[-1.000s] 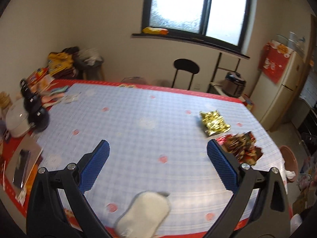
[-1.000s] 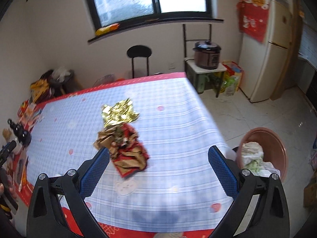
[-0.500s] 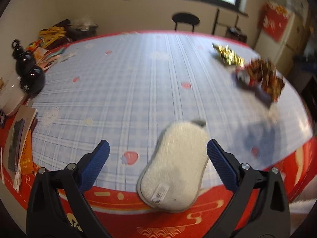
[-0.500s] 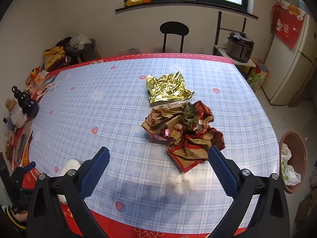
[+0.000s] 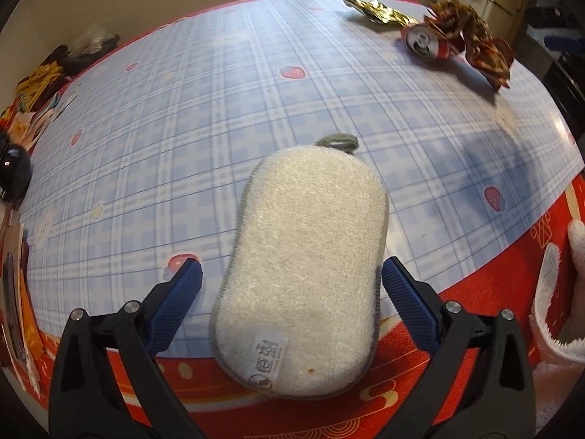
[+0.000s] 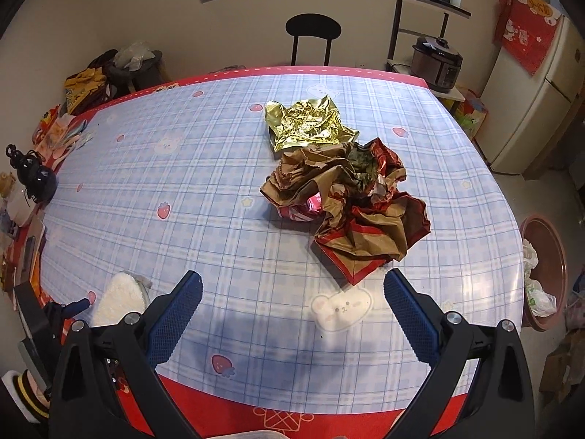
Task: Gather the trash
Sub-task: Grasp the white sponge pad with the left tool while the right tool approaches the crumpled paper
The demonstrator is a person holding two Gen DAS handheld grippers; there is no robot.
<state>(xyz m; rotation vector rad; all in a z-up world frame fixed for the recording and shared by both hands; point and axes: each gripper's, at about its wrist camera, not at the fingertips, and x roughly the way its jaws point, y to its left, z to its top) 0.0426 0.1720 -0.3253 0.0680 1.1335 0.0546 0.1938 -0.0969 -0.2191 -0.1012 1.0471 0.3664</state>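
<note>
In our left wrist view the left gripper (image 5: 291, 285) fills the bottom of the frame, its blue pads spread apart on either side of a white scrubbing pad (image 5: 305, 270) that lies at the near edge of the table (image 5: 182, 128); the right pad looks close to the pad's side, but we cannot tell if it touches. At the upper right of that frame we see a crushed red can (image 5: 426, 44) lying beside the crumpled brown-and-red paper (image 5: 475, 42), with the gold foil wrapper (image 5: 376, 11) behind.

Our right wrist view shows the right gripper (image 6: 292, 294) at the bottom, jaws wide apart and empty above bare tablecloth. Here the trash sits in mid-frame: the gold foil wrapper (image 6: 309, 124) touching the crumpled paper (image 6: 351, 205), which nearly hides the can. Only this view shows the brown basin (image 6: 548, 274) on the floor at right, with white bags inside, and the scrubbing pad (image 6: 119, 298) at lower left.
</note>
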